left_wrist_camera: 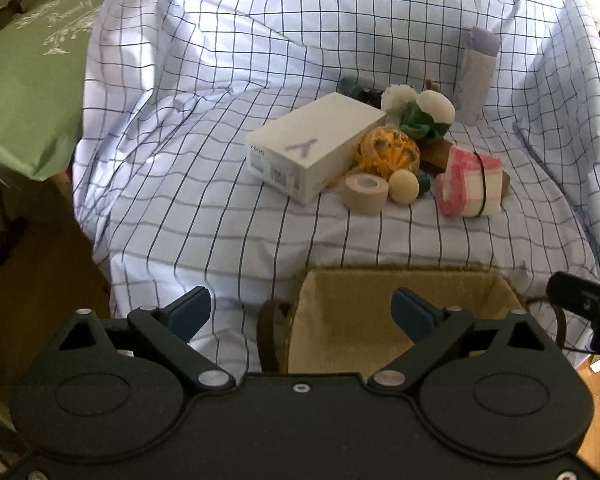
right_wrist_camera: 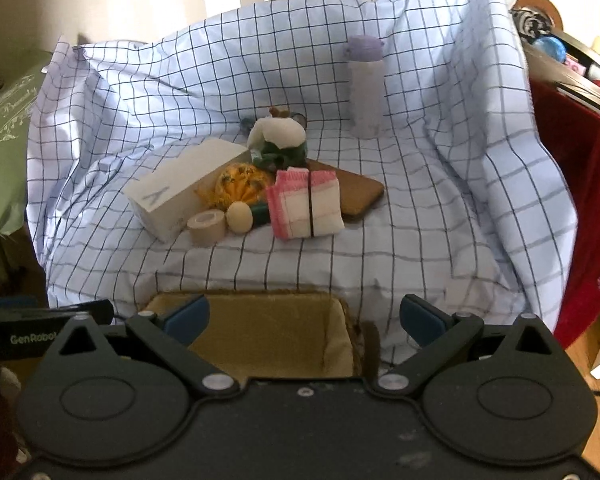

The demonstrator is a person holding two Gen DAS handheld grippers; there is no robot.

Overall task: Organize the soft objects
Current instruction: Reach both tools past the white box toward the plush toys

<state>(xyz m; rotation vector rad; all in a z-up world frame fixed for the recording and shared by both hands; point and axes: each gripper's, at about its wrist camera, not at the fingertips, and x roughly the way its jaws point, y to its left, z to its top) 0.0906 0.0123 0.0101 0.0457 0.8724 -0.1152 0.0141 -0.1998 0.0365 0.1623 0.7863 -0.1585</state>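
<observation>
A pile of objects lies mid-cloth: a folded pink-and-white towel (left_wrist_camera: 470,184) (right_wrist_camera: 308,204) bound by a black band, an orange mesh puff (left_wrist_camera: 388,148) (right_wrist_camera: 242,180), a cream ball (left_wrist_camera: 404,186) (right_wrist_camera: 240,218), a beige tape roll (left_wrist_camera: 366,192) (right_wrist_camera: 208,228), a white-and-green soft toy (left_wrist_camera: 424,114) (right_wrist_camera: 280,140) and a white box (left_wrist_camera: 316,146) (right_wrist_camera: 180,192). A fabric-lined basket (left_wrist_camera: 380,320) (right_wrist_camera: 268,332) sits at the near edge. My left gripper (left_wrist_camera: 302,312) hangs open over the basket's left rim, holding nothing. My right gripper (right_wrist_camera: 304,318) hangs open over its right rim, also holding nothing.
A lavender bottle (left_wrist_camera: 478,74) (right_wrist_camera: 366,86) stands at the back. A brown flat board (right_wrist_camera: 358,192) lies under the towel. The checked cloth (left_wrist_camera: 220,200) (right_wrist_camera: 420,240) drapes over raised sides. A green bag (left_wrist_camera: 24,92) is at left, red fabric (right_wrist_camera: 572,200) at right.
</observation>
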